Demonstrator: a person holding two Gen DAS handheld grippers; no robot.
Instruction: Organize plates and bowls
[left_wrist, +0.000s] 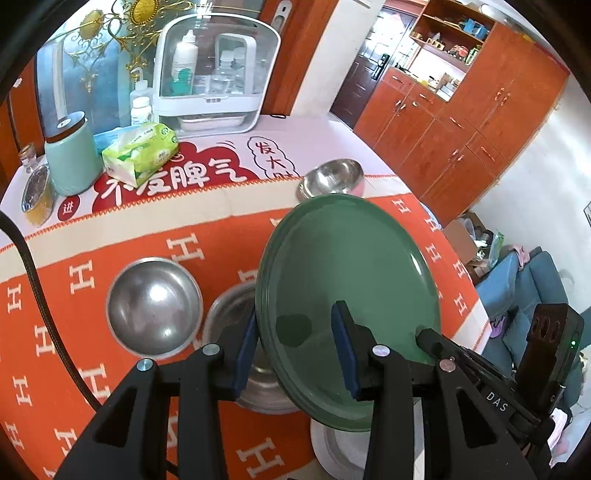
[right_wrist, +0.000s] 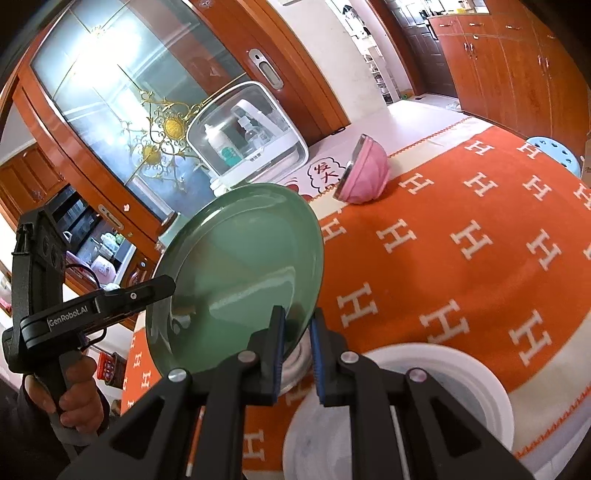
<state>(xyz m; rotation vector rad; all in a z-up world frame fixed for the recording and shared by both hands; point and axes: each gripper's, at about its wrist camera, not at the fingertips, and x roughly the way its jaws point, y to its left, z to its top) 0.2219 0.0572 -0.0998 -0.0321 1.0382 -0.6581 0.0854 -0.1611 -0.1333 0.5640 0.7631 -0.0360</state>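
A green plate (left_wrist: 351, 280) is held tilted above the orange table, gripped from both sides. My left gripper (left_wrist: 293, 354) straddles its near edge, with a blue pad on each face. In the right wrist view my right gripper (right_wrist: 297, 350) clamps the plate's (right_wrist: 240, 266) lower rim between its pads. The left gripper body (right_wrist: 92, 310) shows at the plate's left rim, held by a hand. Two steel bowls (left_wrist: 155, 308) (left_wrist: 236, 332) sit under the plate. A pink-sided steel bowl (left_wrist: 330, 179) lies tilted further back and shows in the right wrist view (right_wrist: 365, 171).
A white bowl or plate stack (right_wrist: 443, 398) sits under the right gripper. At the table's back stand a white storage box (left_wrist: 218, 74), a tissue pack (left_wrist: 142, 151), a mint canister (left_wrist: 70, 155) and a jar (left_wrist: 35, 192). Wooden cabinets (left_wrist: 461, 110) line the right.
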